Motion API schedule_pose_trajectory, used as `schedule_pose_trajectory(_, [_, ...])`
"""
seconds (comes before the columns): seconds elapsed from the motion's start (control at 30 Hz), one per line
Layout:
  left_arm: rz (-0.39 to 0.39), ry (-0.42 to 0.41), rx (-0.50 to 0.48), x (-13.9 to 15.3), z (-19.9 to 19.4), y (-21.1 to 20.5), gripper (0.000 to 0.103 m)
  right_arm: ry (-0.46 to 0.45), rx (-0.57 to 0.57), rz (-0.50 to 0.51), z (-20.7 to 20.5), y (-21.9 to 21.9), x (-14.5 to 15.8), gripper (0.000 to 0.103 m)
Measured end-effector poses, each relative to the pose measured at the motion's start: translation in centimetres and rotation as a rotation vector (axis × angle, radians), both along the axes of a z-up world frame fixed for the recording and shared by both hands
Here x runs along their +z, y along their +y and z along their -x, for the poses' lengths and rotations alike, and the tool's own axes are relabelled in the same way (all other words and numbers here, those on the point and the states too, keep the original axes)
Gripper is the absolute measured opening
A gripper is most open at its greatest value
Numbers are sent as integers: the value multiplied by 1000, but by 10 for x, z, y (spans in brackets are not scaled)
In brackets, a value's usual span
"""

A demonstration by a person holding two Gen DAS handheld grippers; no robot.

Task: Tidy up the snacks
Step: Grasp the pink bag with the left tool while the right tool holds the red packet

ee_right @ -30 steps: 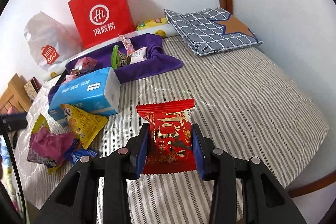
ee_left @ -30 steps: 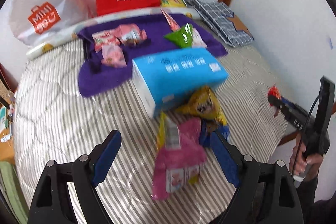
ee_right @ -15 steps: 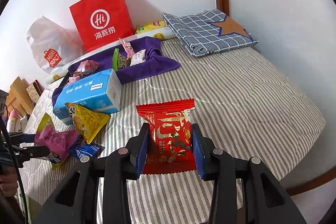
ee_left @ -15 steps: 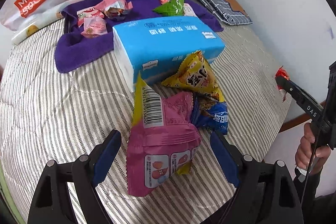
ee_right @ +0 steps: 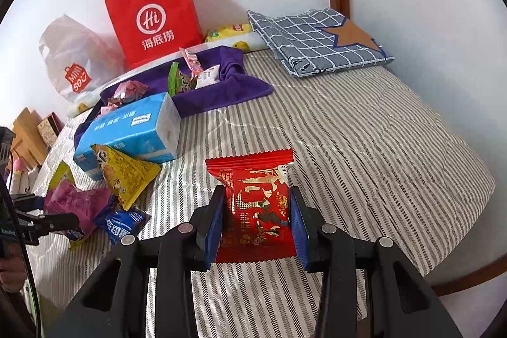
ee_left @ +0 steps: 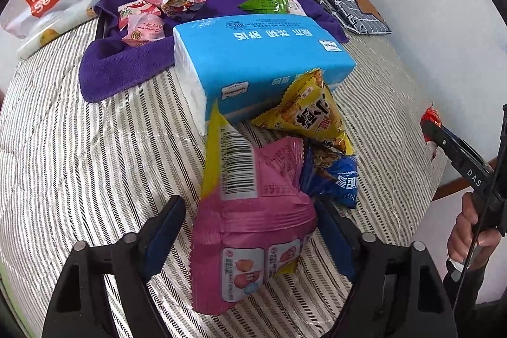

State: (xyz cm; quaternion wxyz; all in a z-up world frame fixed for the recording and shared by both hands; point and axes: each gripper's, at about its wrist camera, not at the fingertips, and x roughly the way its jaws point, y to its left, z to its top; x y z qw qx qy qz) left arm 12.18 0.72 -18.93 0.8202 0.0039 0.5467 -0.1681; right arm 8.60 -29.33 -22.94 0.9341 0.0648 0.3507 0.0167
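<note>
Left gripper (ee_left: 250, 230) lower and closer to the snack pile than a second ago, jaws just been closing, pink packet (ee_left: 250, 236) between them; right pad looks at the packet's edge, left pad shows a gap, so not yet clamped, still open. Likely mid-grasp on the next snack to sort. Packet lying on the striped bed (ee_left: 95, 148), partly over a yellow-edged wrapper with a barcode; hard to tell whether that is one packet or two.

Right gripper (ee_right: 256, 211) unmoved, clamped on red packet (ee_right: 253, 205), held above the bed and waiting for placement.

Just beyond the pink packet: blue packet (ee_left: 336, 179) and yellow triangular packet (ee_left: 310, 113), the yellow one leaning against the blue tissue pack (ee_left: 263, 53). Blue packet half hidden under its neighbours, print unreadable.

Farther back: purple towel (ee_left: 126, 65), seemingly laid over a dark tray, carrying pink wrappers (ee_left: 149, 21) on the left and a green packet (ee_left: 269, 0) on the right; likely the sorting spot, grouping rule unclear. Tray mostly covered. Red paper bag (ee_right: 152, 18) and white plastic bag at the wall, tops cut off in the left view.
</note>
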Motion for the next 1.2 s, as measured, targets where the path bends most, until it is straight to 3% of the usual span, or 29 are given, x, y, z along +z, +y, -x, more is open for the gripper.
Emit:
schedule_pose_trajectory(0.13, [25,12,-6,0,1,0,67,15,6,-2,-2,2,-4,39])
schedule_pose_trajectory(0.27, [18,-6,-13,2,4,-1,64,6,10,3,-1,3,-4,39])
schedule_pose_trajectory(0.67, [68,-36,8,18,14,16,58,-17,24,1,5,6,4,39])
schedule_pose_trajectory(1.2, [117,-113,41,45,31,33,56,-67,55,26,19,22,27,39])
